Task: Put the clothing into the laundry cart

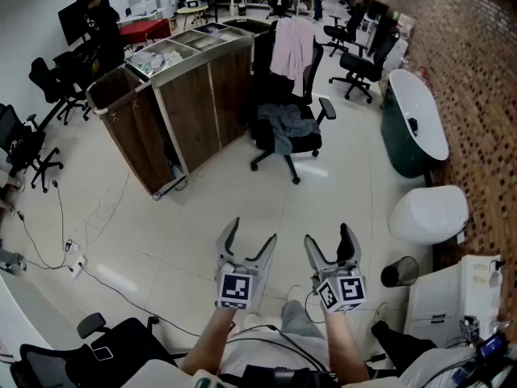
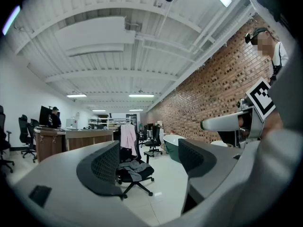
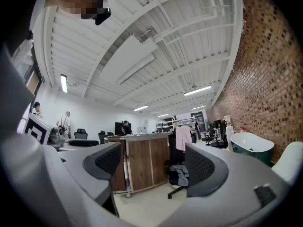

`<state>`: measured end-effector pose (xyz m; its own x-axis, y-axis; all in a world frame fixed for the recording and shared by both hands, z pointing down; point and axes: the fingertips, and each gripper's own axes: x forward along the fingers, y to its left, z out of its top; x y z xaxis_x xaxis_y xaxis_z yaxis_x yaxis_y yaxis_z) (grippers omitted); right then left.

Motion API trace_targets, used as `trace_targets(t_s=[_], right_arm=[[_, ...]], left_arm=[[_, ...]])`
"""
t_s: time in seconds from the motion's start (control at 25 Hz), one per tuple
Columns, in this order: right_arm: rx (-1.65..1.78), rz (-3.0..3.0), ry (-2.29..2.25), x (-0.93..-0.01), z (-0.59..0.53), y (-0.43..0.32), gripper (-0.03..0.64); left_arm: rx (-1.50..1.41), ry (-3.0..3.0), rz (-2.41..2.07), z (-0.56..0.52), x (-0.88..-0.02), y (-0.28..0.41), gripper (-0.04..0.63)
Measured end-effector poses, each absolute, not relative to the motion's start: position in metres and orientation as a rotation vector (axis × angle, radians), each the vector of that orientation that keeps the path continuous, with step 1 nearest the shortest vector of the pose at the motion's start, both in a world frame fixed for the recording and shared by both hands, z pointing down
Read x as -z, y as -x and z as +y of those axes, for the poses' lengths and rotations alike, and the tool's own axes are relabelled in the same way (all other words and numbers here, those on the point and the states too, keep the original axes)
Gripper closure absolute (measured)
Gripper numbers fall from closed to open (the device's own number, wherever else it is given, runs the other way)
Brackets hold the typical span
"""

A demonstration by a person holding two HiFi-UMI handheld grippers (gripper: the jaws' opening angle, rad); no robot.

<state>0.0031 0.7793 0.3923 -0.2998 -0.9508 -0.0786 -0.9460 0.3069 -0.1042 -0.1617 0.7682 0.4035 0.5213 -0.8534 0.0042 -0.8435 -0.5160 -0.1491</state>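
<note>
A pink shirt [image 1: 292, 48] hangs over the back of a black office chair [image 1: 311, 141], and a grey garment [image 1: 284, 126] lies crumpled on its seat. Left of the chair stands the brown wooden laundry cart [image 1: 174, 95] with open compartments on top. My left gripper [image 1: 250, 243] and right gripper [image 1: 329, 244] are held level near the bottom of the head view, well short of the chair. Both stand open with nothing between the jaws. The left gripper view shows the pink shirt [image 2: 128, 136] and grey garment [image 2: 134, 166]; the right gripper view shows the cart [image 3: 144, 162] and the shirt [image 3: 182, 137].
A white-and-green bathtub [image 1: 416, 124] and a white round stool [image 1: 428, 214] stand along the brick wall at the right. A black bin [image 1: 399, 272] sits near my right side. Cables [image 1: 73, 241] trail over the floor at the left. More office chairs [image 1: 355, 55] stand further back.
</note>
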Motion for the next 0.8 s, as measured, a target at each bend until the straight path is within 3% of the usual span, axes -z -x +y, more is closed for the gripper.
trace_targets(t_s=[0.8], right_arm=[[0.093,2.464,1.638,-0.381,0.629,-0.171,0.173]], left_arm=[[0.055,2.546,1.666,0.637,-0.373,0.010,0.221]])
